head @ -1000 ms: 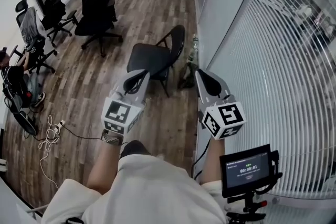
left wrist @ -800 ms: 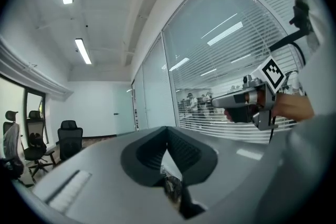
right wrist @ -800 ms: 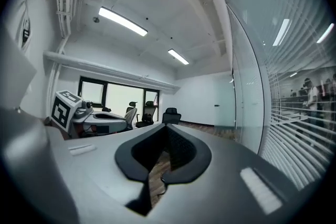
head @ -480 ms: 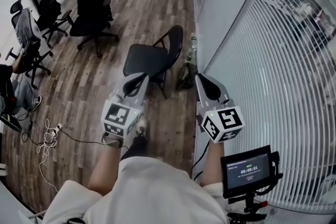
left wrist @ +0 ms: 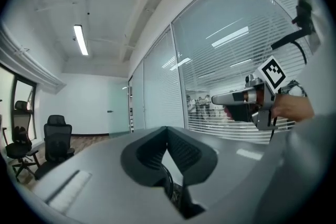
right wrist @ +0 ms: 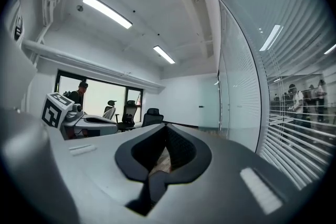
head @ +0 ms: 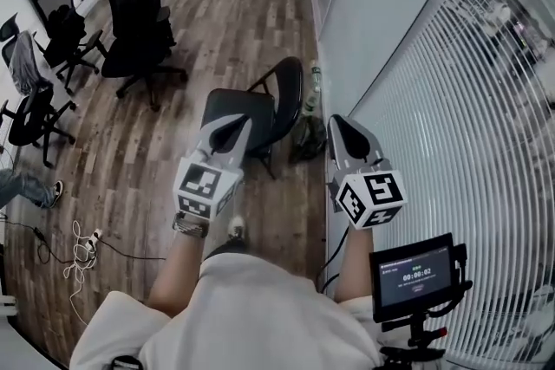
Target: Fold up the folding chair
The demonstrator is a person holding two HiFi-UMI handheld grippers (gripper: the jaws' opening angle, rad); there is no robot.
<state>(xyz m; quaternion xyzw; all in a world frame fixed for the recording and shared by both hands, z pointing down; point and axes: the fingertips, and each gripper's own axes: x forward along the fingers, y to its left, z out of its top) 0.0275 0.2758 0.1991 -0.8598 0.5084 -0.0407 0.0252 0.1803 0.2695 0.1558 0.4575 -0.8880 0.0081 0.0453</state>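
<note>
Folding chair (head: 245, 110) stands open on the wood floor (head: 260, 4), seat flat and back up, just beside the glass partition (head: 347, 30). It is ahead of both grippers and apart from them; no contact yet. Left gripper (head: 229, 126) is clenched with nothing between the jaws. Right gripper (head: 341, 126) is the same, closed and empty, and both are held level at the chair. Main risk: the jaws are closed, so going in like this would only shove the frame, and the chair would likely skid on smooth boards instead of folding. Second risk: the chair is tight to the glass, so a swinging back or legs could hit the pane. It could also knock over the bottle (head: 314, 84) and the dark object (head: 307, 138) at the wall base, maybe a bag or stand, too blurry to say. Third: lifting only the seat edge may raise the whole chair. A jaw near the hinge could get pinched as it closes.
</note>
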